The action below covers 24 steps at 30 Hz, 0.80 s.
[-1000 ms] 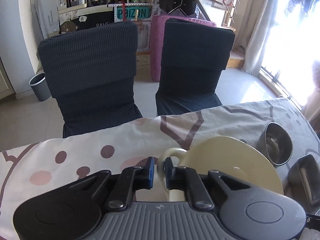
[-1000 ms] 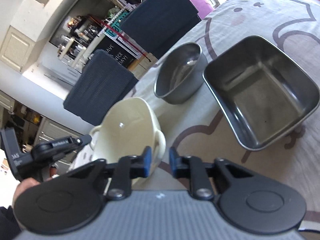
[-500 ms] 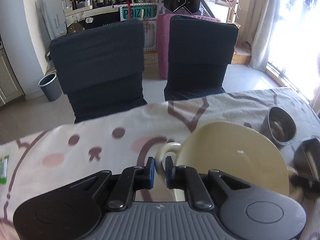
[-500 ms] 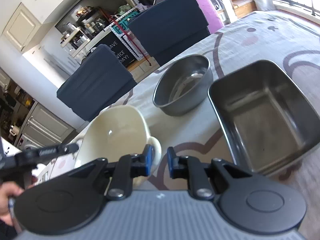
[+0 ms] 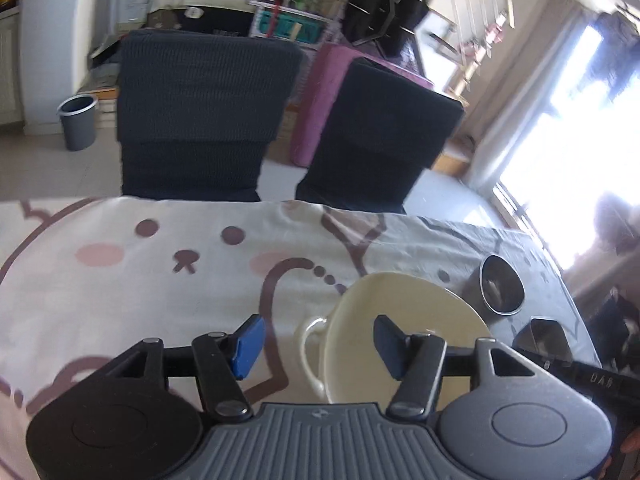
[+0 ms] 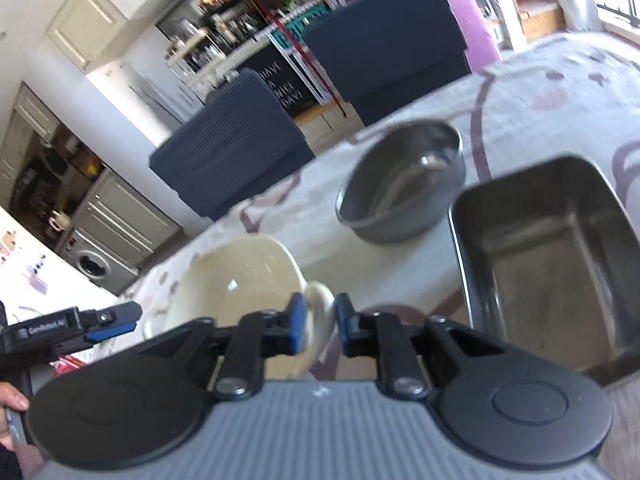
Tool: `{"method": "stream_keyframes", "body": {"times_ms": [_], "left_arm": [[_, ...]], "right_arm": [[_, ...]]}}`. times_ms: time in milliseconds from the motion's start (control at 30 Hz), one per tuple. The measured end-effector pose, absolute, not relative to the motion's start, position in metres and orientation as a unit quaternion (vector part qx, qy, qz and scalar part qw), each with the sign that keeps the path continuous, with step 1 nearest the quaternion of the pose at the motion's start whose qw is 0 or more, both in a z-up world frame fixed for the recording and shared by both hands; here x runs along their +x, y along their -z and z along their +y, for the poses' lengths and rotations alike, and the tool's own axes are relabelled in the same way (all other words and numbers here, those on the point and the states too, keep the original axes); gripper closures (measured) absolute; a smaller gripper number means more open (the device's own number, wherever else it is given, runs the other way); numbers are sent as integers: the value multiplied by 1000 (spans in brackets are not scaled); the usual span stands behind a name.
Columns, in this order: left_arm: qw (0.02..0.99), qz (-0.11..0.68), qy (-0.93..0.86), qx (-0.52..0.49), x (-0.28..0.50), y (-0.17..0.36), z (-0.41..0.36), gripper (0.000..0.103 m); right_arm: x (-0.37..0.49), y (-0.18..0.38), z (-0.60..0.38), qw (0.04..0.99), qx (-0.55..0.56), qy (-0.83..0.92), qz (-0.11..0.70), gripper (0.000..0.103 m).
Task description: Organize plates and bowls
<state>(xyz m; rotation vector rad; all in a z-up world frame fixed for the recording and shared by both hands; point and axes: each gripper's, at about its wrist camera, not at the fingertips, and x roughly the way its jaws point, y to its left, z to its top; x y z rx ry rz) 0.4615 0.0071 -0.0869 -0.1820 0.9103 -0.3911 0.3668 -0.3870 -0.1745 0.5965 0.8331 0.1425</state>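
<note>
left gripper [image 5: 318, 346] fingers spread wide around the cream bowl's [image 5: 404, 312] handle (not touching); right gripper [image 6: 318, 326] fingers pinching the opposite handle.

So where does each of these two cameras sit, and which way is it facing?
Left wrist: on the left gripper, jaws open, looking across the tablecloth at two dark chairs; cream bowl just ahead.
Right wrist: on the right gripper, jaws closed on the cream bowl's handle, facing the steel bowl and steel tray; a hand shows lower left.
Shared: cream bowl, steel bowl, chairs.
</note>
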Motion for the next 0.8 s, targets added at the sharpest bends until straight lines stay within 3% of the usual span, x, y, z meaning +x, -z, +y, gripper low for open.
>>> {"method": "stream_keyframes", "body": {"times_ms": [133,333,433,800], "left_arm": [[860,466,203,-54,472,99,-13,47],[856,483,182,-31,478,123,-19,75],[852,485,188,-57,483,128,-11,75],[841,496,207,-53,484,128,-9,78]], "right_arm": [[373,168,-380,874,274,-66,396,63],[387,177,-368,865,261,-57,425,64],[392,184,-366,859,258,-44,440,76],[395,196,-367,839,280,-45,465,78]]}}
